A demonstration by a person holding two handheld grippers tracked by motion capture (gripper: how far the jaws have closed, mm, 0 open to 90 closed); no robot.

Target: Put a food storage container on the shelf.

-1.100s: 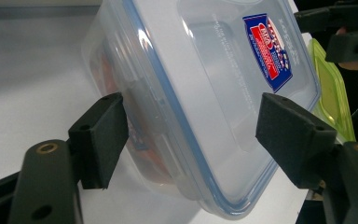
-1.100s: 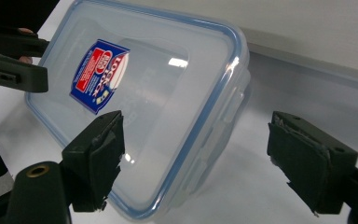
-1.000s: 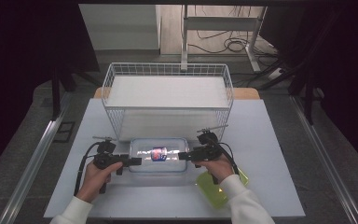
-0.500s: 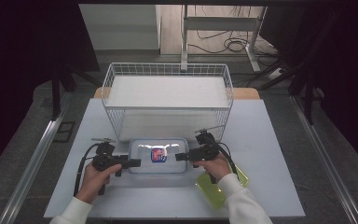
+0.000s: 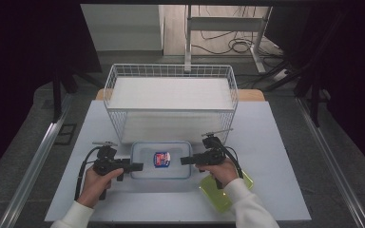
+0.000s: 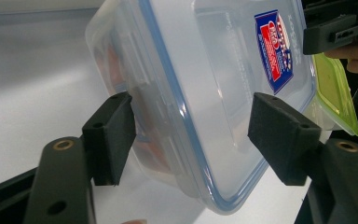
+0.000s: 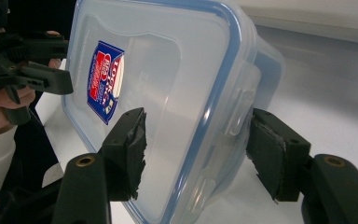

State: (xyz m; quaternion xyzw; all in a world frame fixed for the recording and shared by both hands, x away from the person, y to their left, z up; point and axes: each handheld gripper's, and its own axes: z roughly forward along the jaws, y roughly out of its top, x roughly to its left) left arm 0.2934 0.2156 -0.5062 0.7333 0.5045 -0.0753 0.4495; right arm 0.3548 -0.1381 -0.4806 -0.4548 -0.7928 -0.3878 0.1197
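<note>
Clear lidded container [image 5: 161, 159] flat on table [image 5: 275, 142], just in front of wire basket [image 5: 171, 95]; long axis 9-to-3. Left gripper [image 5: 137, 166] at 9, right gripper [image 5: 186, 161] at 3, equally near. Jaws of both just closing, straddling opposite short-side rims, not yet clamped.

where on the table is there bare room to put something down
Bare table lies right of the wire basket, and at the left edge beyond the left gripper. It is crowded in front: the clear container between both grippers, the right gripper and green lid.
</note>
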